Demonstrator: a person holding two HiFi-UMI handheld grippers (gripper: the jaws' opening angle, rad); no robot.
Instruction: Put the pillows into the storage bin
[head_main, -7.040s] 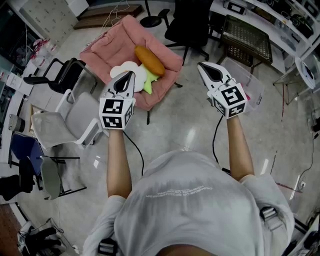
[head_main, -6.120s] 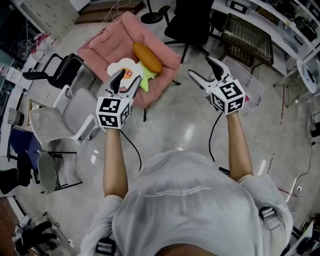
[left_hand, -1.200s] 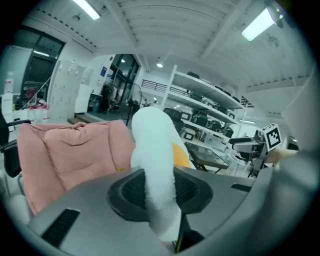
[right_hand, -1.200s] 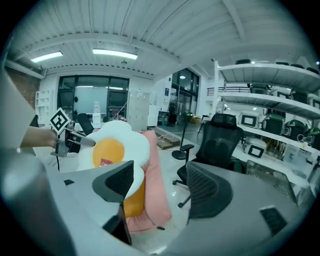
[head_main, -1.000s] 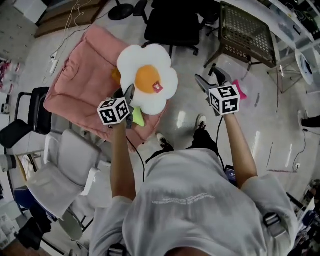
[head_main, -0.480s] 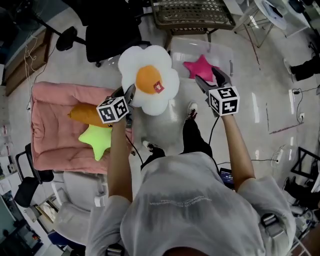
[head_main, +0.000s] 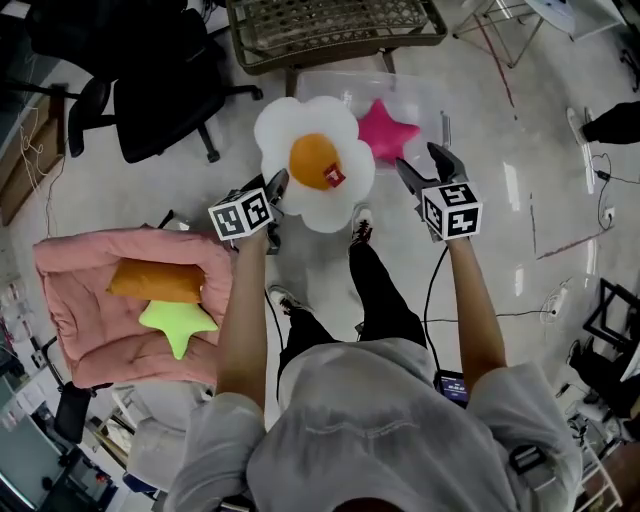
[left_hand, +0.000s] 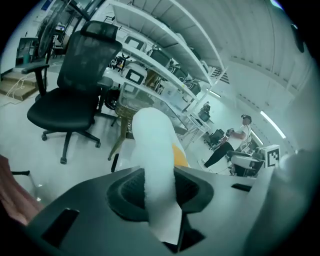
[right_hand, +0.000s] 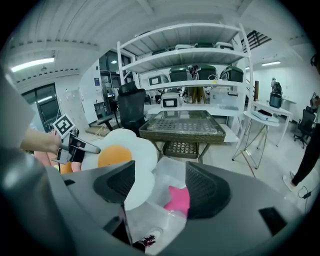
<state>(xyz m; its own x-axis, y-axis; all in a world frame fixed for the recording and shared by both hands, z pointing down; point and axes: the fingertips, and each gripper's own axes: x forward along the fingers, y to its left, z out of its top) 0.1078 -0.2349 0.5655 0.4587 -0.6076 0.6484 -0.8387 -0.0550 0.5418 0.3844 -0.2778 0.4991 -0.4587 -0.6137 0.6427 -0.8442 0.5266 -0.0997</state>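
Now, egg pillow (head_main: 316, 165) in left gripper (head_main: 277, 186); pink star (head_main: 385, 130) in storage bin (head_main: 422, 95)

The room is bright and evenly lit from above. In the head view the glossy floor (head_main: 520, 190) carries white streaks of glare, and the shadows on it are soft and weak. Both gripper views show a strong fisheye bend and black corners, and the ceiling light strips (right_hand: 30, 64) look burnt out. In the left gripper view the egg pillow (left_hand: 152, 150) sits near the lens and is out of focus.
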